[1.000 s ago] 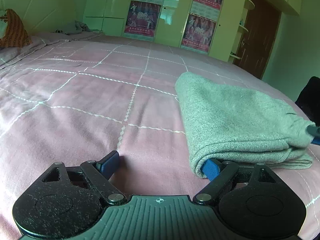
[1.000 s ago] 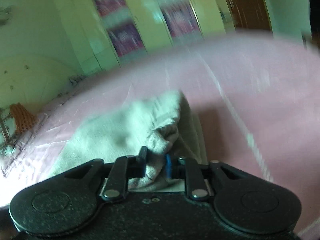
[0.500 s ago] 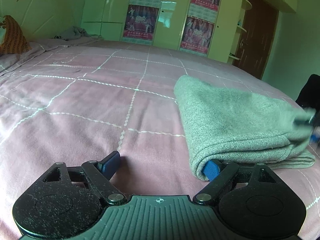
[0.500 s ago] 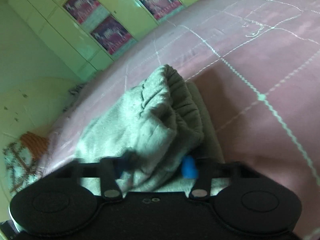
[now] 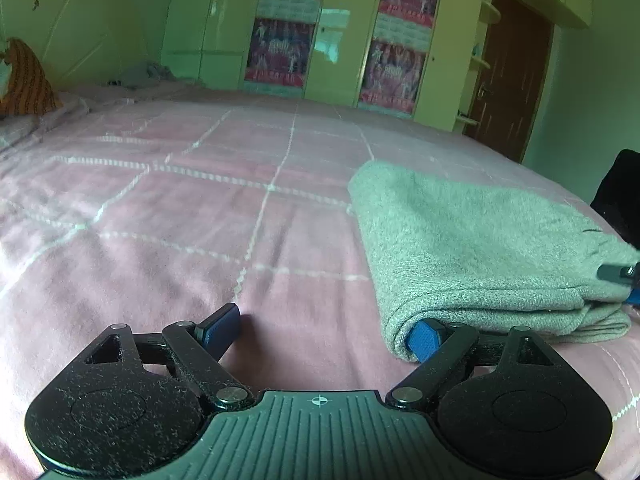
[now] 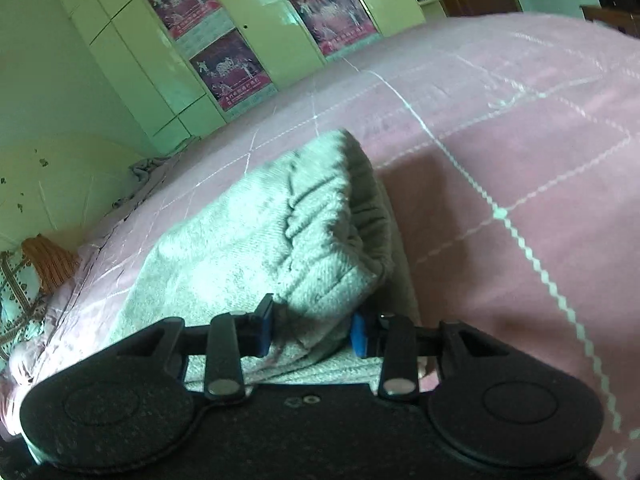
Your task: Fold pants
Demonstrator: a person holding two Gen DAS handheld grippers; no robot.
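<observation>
Pink checked bedcover [image 5: 168,216] filling the frame, green wardrobe [image 5: 344,32] with posters at top. Grey pants [image 5: 472,248] folded thick, lying at right. Left gripper [image 5: 324,326] spread wide, one fingertip [image 5: 424,334] tucked under the fold. Right gripper [image 6: 312,330] clamped on the pants' bunched end.

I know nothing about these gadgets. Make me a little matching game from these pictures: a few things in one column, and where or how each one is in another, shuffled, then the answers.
Things:
1. left gripper
2. right gripper
3. grey pants
4. orange striped cushion

States:
A. folded in layers on the pink bedspread
B. far off at the head of the bed
C. open wide, one fingertip tucked under the fold
D. pinching a bunch of grey cloth

Pairs: 1-C, 2-D, 3-A, 4-B
</observation>
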